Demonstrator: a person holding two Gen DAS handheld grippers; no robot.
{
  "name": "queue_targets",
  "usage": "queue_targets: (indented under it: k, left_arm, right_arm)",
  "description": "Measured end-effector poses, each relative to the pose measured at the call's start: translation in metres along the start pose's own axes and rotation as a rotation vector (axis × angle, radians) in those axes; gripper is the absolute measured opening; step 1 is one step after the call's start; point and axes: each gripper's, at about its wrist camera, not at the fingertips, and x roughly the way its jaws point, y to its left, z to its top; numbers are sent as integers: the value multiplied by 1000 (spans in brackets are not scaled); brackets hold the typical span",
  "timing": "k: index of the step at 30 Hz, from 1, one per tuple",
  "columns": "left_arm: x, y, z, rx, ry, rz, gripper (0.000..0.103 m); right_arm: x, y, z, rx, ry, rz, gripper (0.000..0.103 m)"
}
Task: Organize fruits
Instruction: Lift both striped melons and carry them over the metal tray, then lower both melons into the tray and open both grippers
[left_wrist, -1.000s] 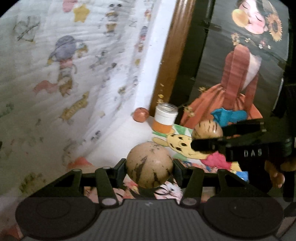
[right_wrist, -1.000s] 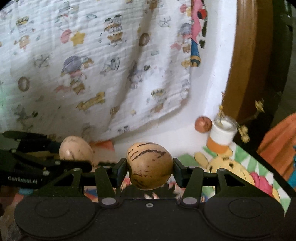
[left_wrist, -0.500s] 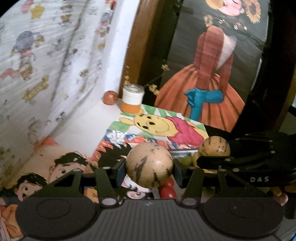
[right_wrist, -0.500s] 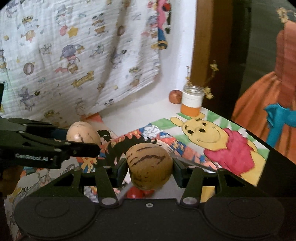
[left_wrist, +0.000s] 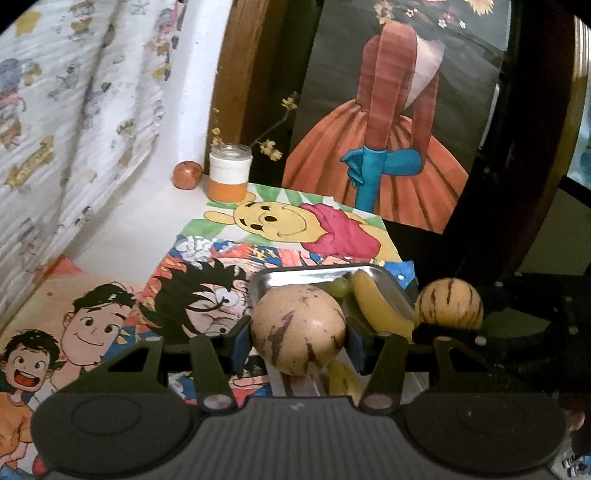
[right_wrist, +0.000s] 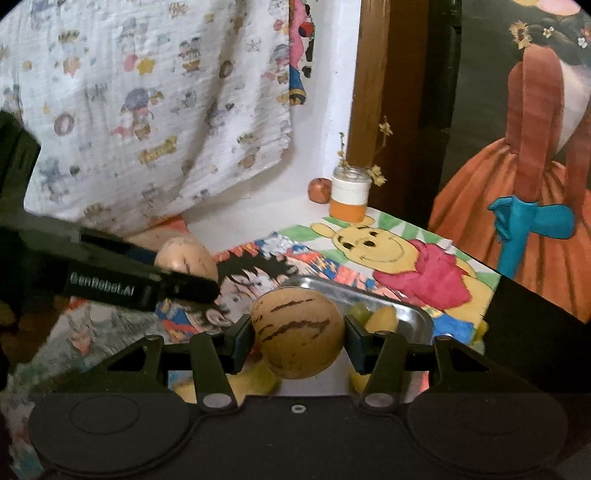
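A patterned cloth (right_wrist: 147, 110) is hanging behind the surface (left_wrist: 122, 229), where cartoon drawings (left_wrist: 295, 229) are lying under a steel tray (left_wrist: 391, 280) holding a banana (left_wrist: 373, 306) and a grape (left_wrist: 339, 286). The left tongs (left_wrist: 298, 334) are gripping a tan streaked fruit (left_wrist: 298, 328) over the tray's near edge; the right tongs (right_wrist: 298, 332) are clamping a striped fruit (right_wrist: 298, 338) likewise.

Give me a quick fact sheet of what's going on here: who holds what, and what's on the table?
left gripper: shut on a tan streaked fruit
right gripper: shut on a yellow striped fruit
metal tray: below both grippers, holds a banana and a green grape
table cover: cartoon drawings
far corner: orange-and-white jar, small reddish fruit beside it
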Motion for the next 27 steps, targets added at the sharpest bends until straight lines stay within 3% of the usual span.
queue_targets:
  k: [10, 14, 27]
  left_arm:
    - [30, -7, -7, 23, 51, -30, 57]
    - [48, -9, -6, 52, 89, -77, 57]
    - [102, -30, 0, 164, 156, -138, 57]
  right_arm:
    - [-4, 16, -45, 60, 1, -103, 53]
    - [-1, 11, -63, 95, -6, -126, 53]
    - [18, -7, -86, 133, 38, -119, 53]
